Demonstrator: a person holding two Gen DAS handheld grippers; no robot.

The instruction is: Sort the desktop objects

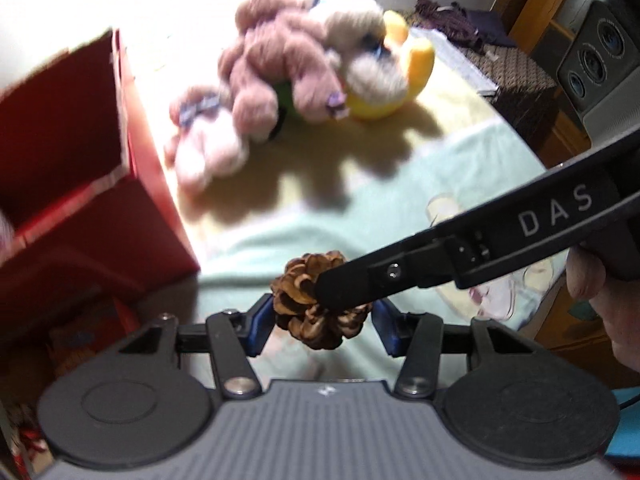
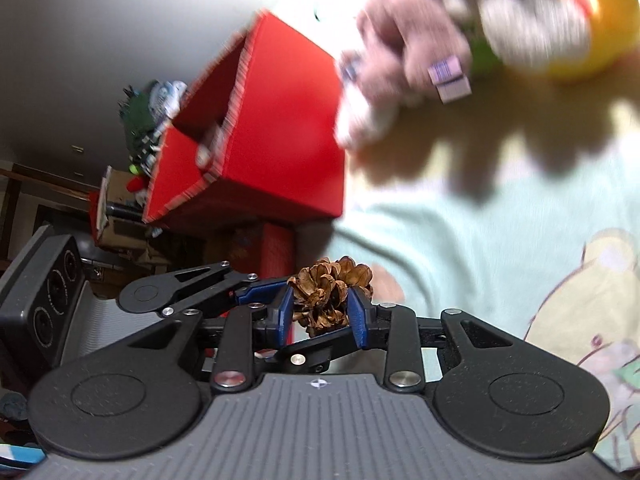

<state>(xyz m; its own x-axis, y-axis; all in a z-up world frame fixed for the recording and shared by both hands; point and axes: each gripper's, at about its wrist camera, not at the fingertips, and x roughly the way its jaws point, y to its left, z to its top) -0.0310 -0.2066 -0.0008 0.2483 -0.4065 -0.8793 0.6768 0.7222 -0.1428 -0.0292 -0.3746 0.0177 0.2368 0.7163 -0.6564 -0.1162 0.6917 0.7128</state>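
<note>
A brown pine cone (image 1: 316, 304) hangs just above the mint-green cloth (image 1: 400, 168). My left gripper (image 1: 322, 328) has its blue pads (image 1: 260, 326) against both sides of the cone. One black finger of my right gripper (image 1: 336, 290) comes in from the right and crosses over the cone. In the right wrist view my right gripper (image 2: 322, 314) is shut on the pine cone (image 2: 332, 284), while the left gripper's fingers (image 2: 260, 294) reach it from the left. An open red box (image 1: 152, 200) stands to the left.
Several plush toys, pink (image 1: 276, 64), pale pink (image 1: 208, 140) and yellow (image 1: 408, 76), lie in a heap beyond the cone. The red box (image 2: 280, 140) sits at the table's left edge. A dark woven basket (image 1: 520, 80) stands off to the right. A hand (image 1: 612, 312) holds the right gripper.
</note>
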